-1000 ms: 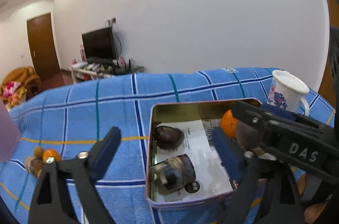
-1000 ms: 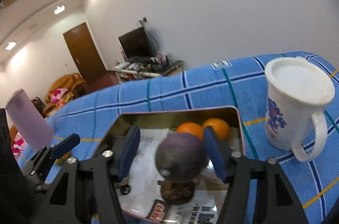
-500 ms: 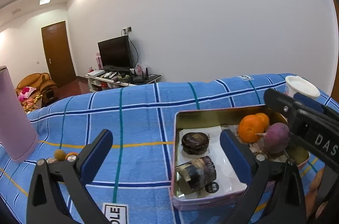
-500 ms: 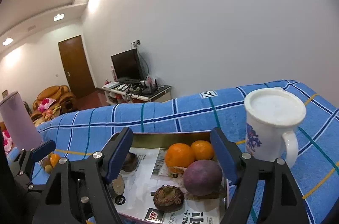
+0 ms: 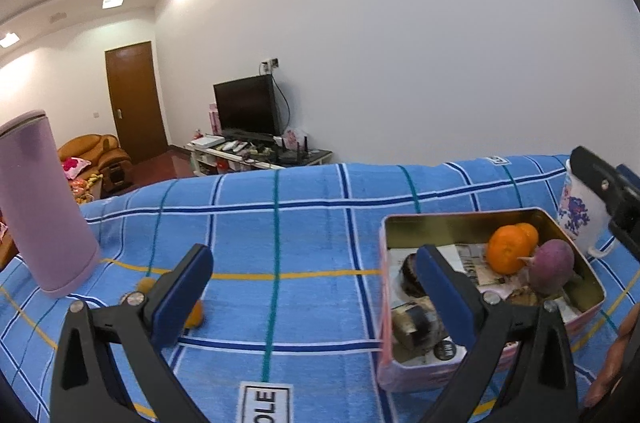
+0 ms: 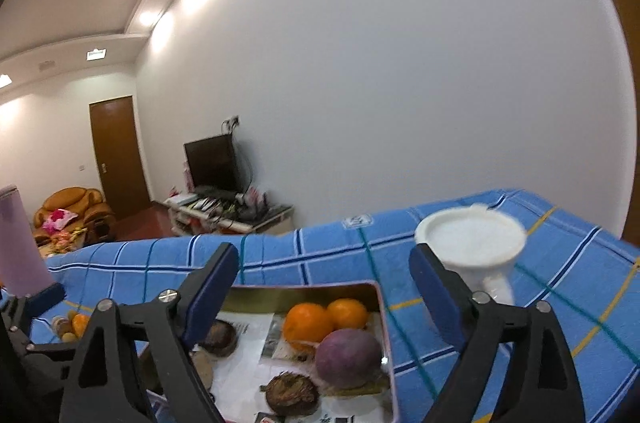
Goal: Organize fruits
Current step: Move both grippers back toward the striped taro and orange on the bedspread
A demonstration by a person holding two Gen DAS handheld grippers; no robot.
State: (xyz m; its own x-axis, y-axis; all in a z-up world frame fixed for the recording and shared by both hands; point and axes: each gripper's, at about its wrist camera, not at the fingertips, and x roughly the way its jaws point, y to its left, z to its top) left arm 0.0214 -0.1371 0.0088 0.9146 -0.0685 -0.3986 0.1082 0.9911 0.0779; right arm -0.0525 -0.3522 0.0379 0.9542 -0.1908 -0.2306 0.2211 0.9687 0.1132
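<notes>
Blue-padded right gripper (image 6: 324, 287) at lower centre, tilted slightly down over tin (image 6: 384, 323), jaws just widened, nothing between; purple fruit (image 6: 347, 352) lies inside. Left gripper (image 5: 314, 287) spread, empty.

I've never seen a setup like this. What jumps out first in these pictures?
Probably the metal tin on the blue checked cloth, lined with newspaper and holding two oranges and a round purple fruit. A tall pink tumbler stands far left, and a white mug stands right of the tin.
</notes>
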